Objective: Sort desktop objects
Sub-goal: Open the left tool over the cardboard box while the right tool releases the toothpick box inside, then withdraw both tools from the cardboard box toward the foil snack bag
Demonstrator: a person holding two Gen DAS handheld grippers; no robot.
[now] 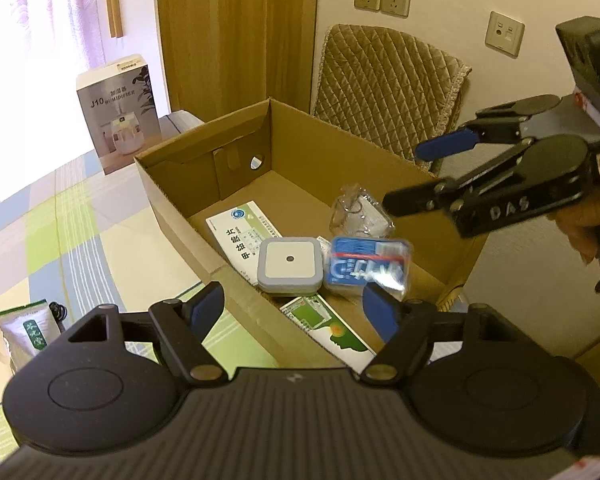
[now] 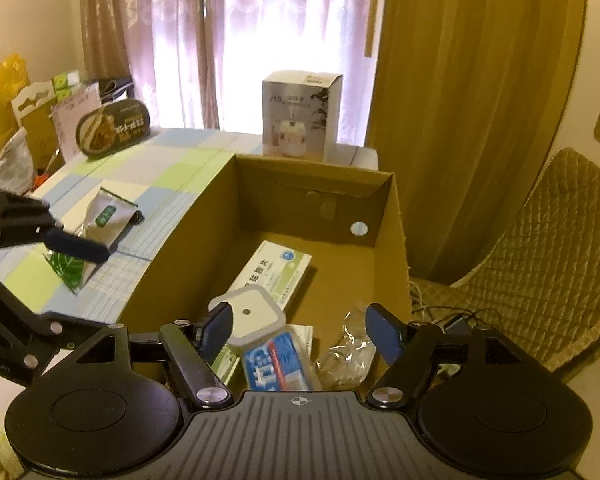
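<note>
Holding position: I keep both units above the cardboard box (image 2: 392,240), each with nothing between its pads.
Left gripper (image 1: 296,312): fingers spread wide, empty, poised over the box's near wall.
Right gripper (image 2: 300,334): fingers spread wide, empty, over the box's right end; in the left view it enters from the right, a hand (image 1: 584,228) on its grip.
Blue packet (image 1: 368,266): just ahead of the left gripper, on the box floor, blurred; directly below the right gripper's gap.
White square device (image 1: 290,266): touching the blue packet's left side, resting on a long white-green carton (image 1: 236,228).
Second green-white carton (image 1: 328,330): below the left gripper's right finger, partly under the device.
Clear plastic bag (image 1: 358,212): beyond the blue packet, under the right gripper's fingers.
Green tea pouch (image 2: 108,216): outside the box, on the checked tablecloth (image 2: 160,176), left of the left gripper.
Leaf-print sachet (image 2: 68,268): on the cloth, near the pouch.
Humidifier box (image 2: 300,114): upright, beyond the cardboard box's far wall.
Quilted chair (image 1: 388,88): behind the box, well apart from both grippers.
</note>
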